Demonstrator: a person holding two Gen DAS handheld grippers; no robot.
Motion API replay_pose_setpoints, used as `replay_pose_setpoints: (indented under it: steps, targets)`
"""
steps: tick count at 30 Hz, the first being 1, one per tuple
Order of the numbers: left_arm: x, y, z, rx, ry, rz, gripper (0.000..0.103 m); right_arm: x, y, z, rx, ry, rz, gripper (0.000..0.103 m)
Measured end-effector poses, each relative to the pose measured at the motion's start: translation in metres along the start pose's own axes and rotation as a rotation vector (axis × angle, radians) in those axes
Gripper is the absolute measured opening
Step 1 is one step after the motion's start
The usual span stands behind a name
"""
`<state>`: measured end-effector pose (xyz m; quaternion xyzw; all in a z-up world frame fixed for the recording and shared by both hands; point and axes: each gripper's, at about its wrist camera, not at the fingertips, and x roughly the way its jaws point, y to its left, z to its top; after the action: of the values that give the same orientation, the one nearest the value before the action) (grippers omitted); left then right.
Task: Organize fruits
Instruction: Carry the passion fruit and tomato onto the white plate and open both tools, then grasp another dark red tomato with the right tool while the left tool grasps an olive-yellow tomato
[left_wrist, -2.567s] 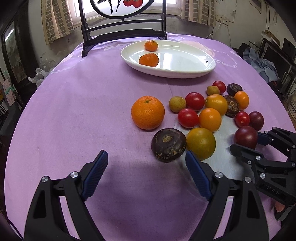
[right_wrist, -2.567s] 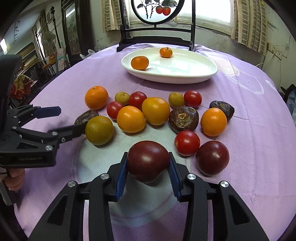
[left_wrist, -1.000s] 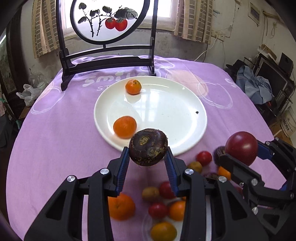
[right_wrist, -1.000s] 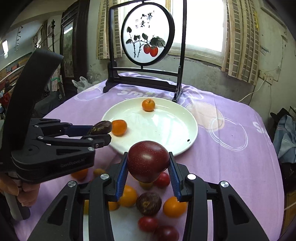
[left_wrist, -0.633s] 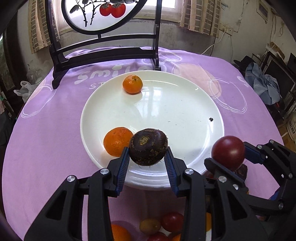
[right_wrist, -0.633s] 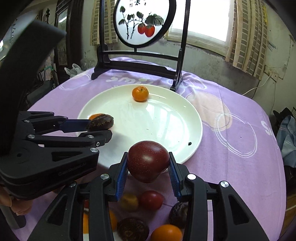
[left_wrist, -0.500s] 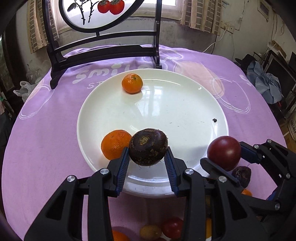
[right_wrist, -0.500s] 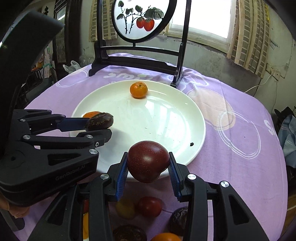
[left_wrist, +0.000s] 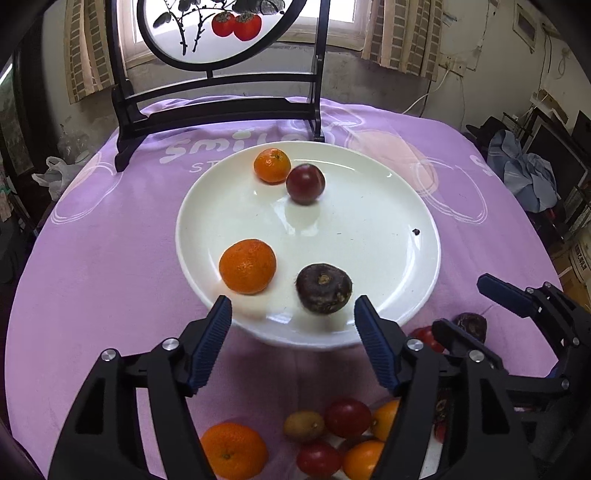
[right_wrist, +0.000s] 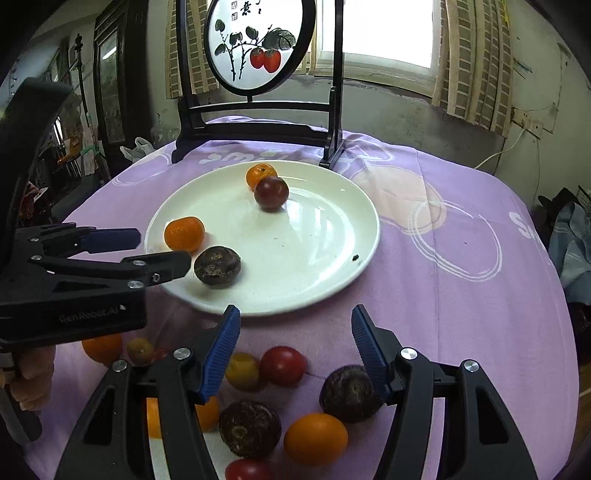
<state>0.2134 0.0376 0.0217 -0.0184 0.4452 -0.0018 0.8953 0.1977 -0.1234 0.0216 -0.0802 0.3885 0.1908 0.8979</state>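
A white plate (left_wrist: 424, 280) (right_wrist: 332, 280) holds two mandarins (left_wrist: 247, 266) (left_wrist: 272, 165). A dark wrinkled passion fruit (left_wrist: 324, 288) (right_wrist: 217, 266) lies on the plate's near side. A dark red plum (left_wrist: 306, 184) (right_wrist: 270, 193) rests at the far side against the small mandarin (right_wrist: 261, 175). My left gripper (left_wrist: 291, 306) (right_wrist: 160, 249) hangs over the near rim with its jaws opening. The passion fruit sits just ahead of its fingertips, free of the pads. My right gripper (right_wrist: 294, 314) (left_wrist: 461, 304) is before the rim, jaws opening, with nothing between them.
Loose fruit lies on the purple cloth below the grippers: tomatoes (right_wrist: 282, 365), oranges (right_wrist: 316, 437) (left_wrist: 233, 448) and passion fruits (right_wrist: 249, 428). A black-framed round screen (right_wrist: 258, 44) stands behind the plate. A hand (right_wrist: 29, 376) holds the left gripper.
Both grippers have let go of their fruit. The passion fruit now lies on the plate's near side and the plum has gone to the far side by the small mandarin.
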Motion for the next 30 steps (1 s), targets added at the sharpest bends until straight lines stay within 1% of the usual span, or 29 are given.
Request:
replay_pose_setpoints:
  steps: [2, 3, 6, 8, 12, 16, 19, 22, 30]
  targets:
    - [-0.012, 0.000, -0.011, 0.018, -0.027, 0.019, 0.076, -0.008, -0.004, -0.009, 0.020, 0.000, 0.007, 0.064]
    - [-0.017, 0.000, -0.017, 0.026, -0.036, 0.027, 0.078, -0.013, -0.005, -0.014, 0.027, -0.001, 0.007, 0.065]
    - [-0.033, 0.002, -0.035, 0.035, -0.060, 0.038, 0.081, -0.024, -0.006, -0.027, 0.039, -0.005, 0.007, 0.069]
    - [-0.042, 0.004, -0.047, 0.035, -0.070, 0.044, 0.084, -0.033, -0.007, -0.037, 0.045, -0.010, 0.009, 0.069]
    - [-0.055, 0.007, -0.072, 0.030, -0.070, 0.030, 0.087, -0.049, -0.006, -0.057, 0.054, -0.021, 0.016, 0.073]
    - [-0.060, 0.008, -0.093, 0.011, -0.065, 0.003, 0.087, -0.058, -0.006, -0.077, 0.055, -0.017, 0.020, 0.073]
    - [-0.059, 0.007, -0.104, 0.016, -0.074, -0.008, 0.088, -0.063, -0.007, -0.088, 0.055, -0.017, 0.026, 0.073]
    - [-0.055, 0.005, -0.111, 0.032, -0.057, -0.018, 0.088, -0.065, -0.006, -0.096, 0.043, -0.008, 0.037, 0.073]
    - [-0.050, 0.001, -0.115, 0.049, -0.034, -0.037, 0.088, -0.050, 0.000, -0.106, -0.011, 0.068, 0.022, 0.073]
